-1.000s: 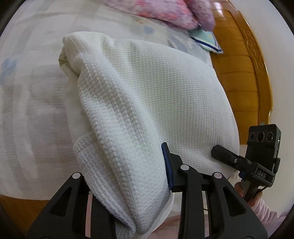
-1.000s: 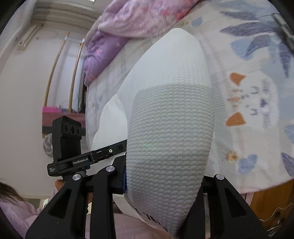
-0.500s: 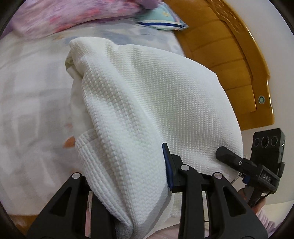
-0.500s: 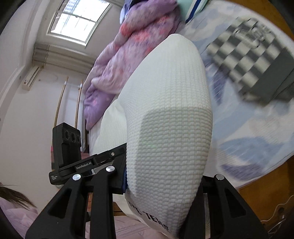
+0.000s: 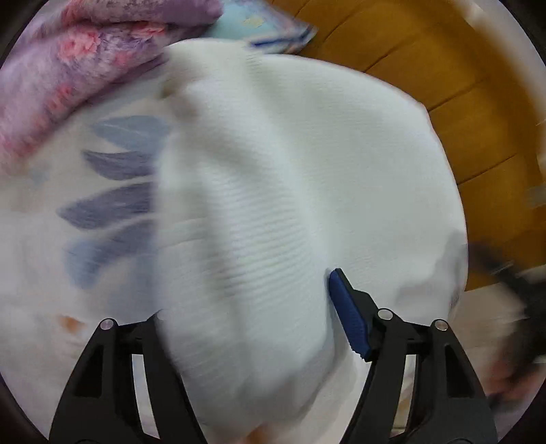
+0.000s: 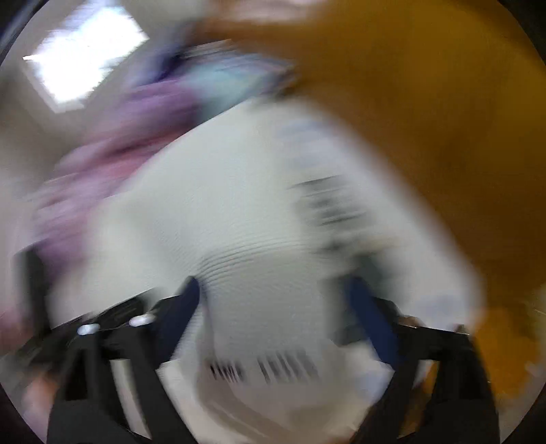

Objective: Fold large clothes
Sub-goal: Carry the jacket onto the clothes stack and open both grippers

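Observation:
A white waffle-knit garment fills the middle of the left wrist view, folded into a thick bundle and blurred by motion. My left gripper is shut on its near edge, the cloth bunched between the fingers. In the right wrist view, very blurred, the same white garment with black lettering runs between the blue-padded fingers of my right gripper, which hold it. The bundle hangs over the bed.
A bed sheet with blue leaf prints lies on the left. A pink-purple quilt and a light blue pillow lie at the far end. An orange wooden headboard stands on the right.
Both grippers have swung the garment fast toward the headboard end of the bed. Both views have turned blurred. The right view now faces the headboard and window.

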A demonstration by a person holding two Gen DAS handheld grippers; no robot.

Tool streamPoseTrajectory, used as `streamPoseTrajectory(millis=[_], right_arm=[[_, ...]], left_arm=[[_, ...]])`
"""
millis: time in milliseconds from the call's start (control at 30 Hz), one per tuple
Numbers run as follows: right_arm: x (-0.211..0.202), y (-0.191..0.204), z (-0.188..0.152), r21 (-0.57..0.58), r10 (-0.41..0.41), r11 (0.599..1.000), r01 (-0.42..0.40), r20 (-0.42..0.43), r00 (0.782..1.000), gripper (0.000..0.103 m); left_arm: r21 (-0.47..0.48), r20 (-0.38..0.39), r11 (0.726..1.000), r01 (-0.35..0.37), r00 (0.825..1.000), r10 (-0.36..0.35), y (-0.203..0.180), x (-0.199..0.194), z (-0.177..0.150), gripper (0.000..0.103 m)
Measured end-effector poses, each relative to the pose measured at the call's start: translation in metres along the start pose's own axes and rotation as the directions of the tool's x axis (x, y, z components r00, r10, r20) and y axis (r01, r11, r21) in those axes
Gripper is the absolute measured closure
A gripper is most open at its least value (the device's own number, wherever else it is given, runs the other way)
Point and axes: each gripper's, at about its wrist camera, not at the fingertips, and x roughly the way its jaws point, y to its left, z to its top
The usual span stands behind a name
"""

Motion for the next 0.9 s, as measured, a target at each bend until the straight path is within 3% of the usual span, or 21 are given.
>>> streamPoseTrajectory(millis=[33,100,167,233,300,333,433,500,533,600,633,700,733,800,867,900], right_arm=[[0.011,-0.009,-0.002,0.026,0.027,0.999,-0.026,-0.028,0.999,0.020],[0.026,-0.018,-0.011,0.064,0.108,0.992,-0.105,-0.041,0.993,0.031],[0.042,-0.016,-0.019,0.017,0.101,0.995,-0.100,-0.051,0.994,0.046],[0.053,-0.012,-0.020,-0.009,0.120,0.993,-0.121,-0.081,0.990,0.080],[0.076,-0.009,-0.016,0.007,0.162,0.987,-0.162,-0.112,0.981,0.091],[0.082,-0.005,-0.014,0.000,0.163,0.986,-0.164,-0.116,0.980,0.094],[0.125,0.004,0.003,-0.036,0.113,0.992,-0.121,-0.160,0.981,0.094],[0.184,-0.004,0.003,0.003,0.058,0.998,-0.059,-0.239,0.969,0.100],[0.205,-0.010,0.003,0.045,0.091,0.996,-0.083,-0.249,0.964,0.101],[0.202,-0.014,0.013,0.142,0.110,0.987,-0.074,-0.263,0.959,0.102],[0.189,-0.010,0.019,0.163,0.128,0.983,-0.088,-0.251,0.960,0.098],[0.147,0.009,0.041,0.089,0.199,0.978,-0.190,-0.107,0.974,0.098],[0.133,0.025,0.057,0.003,0.176,0.984,-0.176,-0.053,0.983,0.097],[0.142,0.046,0.082,-0.063,0.139,0.988,-0.143,-0.059,0.989,0.094],[0.192,0.055,0.100,-0.054,0.103,0.992,-0.110,-0.132,0.986,0.096],[0.213,0.053,0.100,-0.056,0.102,0.992,-0.112,-0.157,0.982,0.101]], left_arm=[[-0.003,-0.030,0.999,-0.036,0.999,0.036,0.004,0.015,0.001,0.036],[-0.026,-0.045,0.999,-0.025,0.999,0.024,0.011,0.030,0.000,0.036],[-0.010,-0.057,0.999,-0.039,0.998,0.039,0.016,0.039,-0.004,0.036],[0.018,-0.060,0.999,-0.047,0.997,0.048,0.011,0.052,-0.001,0.038],[0.042,-0.071,0.999,-0.014,0.997,0.017,0.007,0.072,-0.005,0.047],[0.058,-0.070,0.998,-0.031,0.997,0.035,0.005,0.082,-0.003,0.057],[0.051,-0.068,0.996,-0.078,0.994,0.082,0.009,0.122,0.008,0.071],[-0.002,-0.115,0.997,-0.078,0.990,0.077,0.024,0.167,0.018,0.073],[-0.016,-0.122,0.997,-0.076,0.990,0.073,0.029,0.177,0.022,0.073],[0.002,-0.150,0.998,-0.065,0.987,0.065,0.029,0.172,0.034,0.076],[0.037,-0.109,0.998,-0.057,0.992,0.061,0.028,0.153,0.041,0.080],[0.084,0.015,0.995,-0.052,0.999,0.051,0.030,0.118,0.054,0.080],[0.082,0.042,0.994,-0.070,0.997,0.067,0.034,0.111,0.065,0.080],[0.029,0.039,0.996,-0.080,0.996,0.079,0.048,0.123,0.090,0.080],[-0.081,-0.041,0.996,-0.025,0.999,0.022,0.068,0.166,0.113,0.079],[-0.095,-0.059,0.995,-0.043,0.998,0.037,0.071,0.180,0.116,0.079]])
